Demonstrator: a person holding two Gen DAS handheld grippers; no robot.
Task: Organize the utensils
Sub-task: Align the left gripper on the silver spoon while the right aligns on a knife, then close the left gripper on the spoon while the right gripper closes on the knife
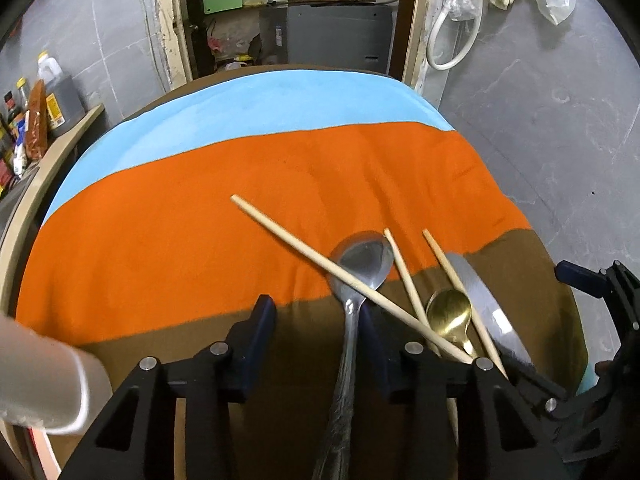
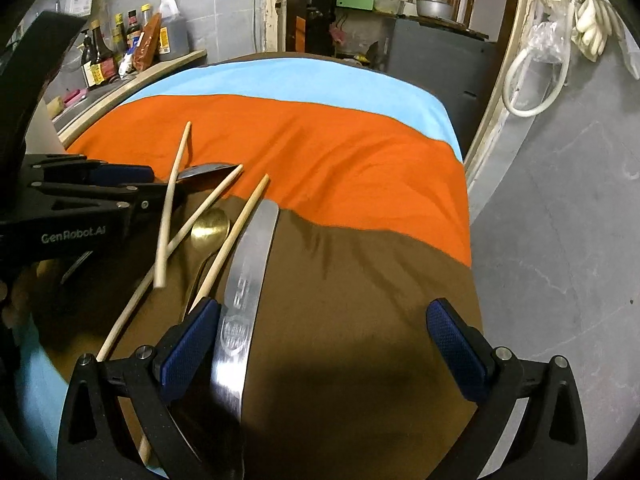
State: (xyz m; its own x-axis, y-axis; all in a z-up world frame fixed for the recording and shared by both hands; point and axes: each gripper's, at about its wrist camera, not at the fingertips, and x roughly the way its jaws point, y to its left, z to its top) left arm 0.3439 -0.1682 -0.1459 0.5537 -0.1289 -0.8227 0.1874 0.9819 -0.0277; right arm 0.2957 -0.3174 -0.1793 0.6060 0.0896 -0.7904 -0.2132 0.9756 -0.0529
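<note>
Left wrist view: left gripper (image 1: 316,344) jaws half-parted, unclenched; steel spoon (image 1: 362,264) handle between them, lengthwise, nearer right pad.

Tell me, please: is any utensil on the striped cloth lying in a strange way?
Yes. One chopstick lies slanted across the bowl of the silver spoon and crosses another chopstick near the gold spoon. Nothing looks spilled or broken.

Both grippers are matte black plastic w/ chunky triangular cutouts in the linkage arms and round silver pins at the joints. Left gripper (image 1: 318,344) has dark navy pads; right gripper (image 2: 324,344) has textured blue pads (image 2: 454,348) w/ a fine diamond pattern. "GenRobot.AI" in white on the left one's side. White sleeve cuff (image 1: 44,384) w/ stitched hem.
</note>
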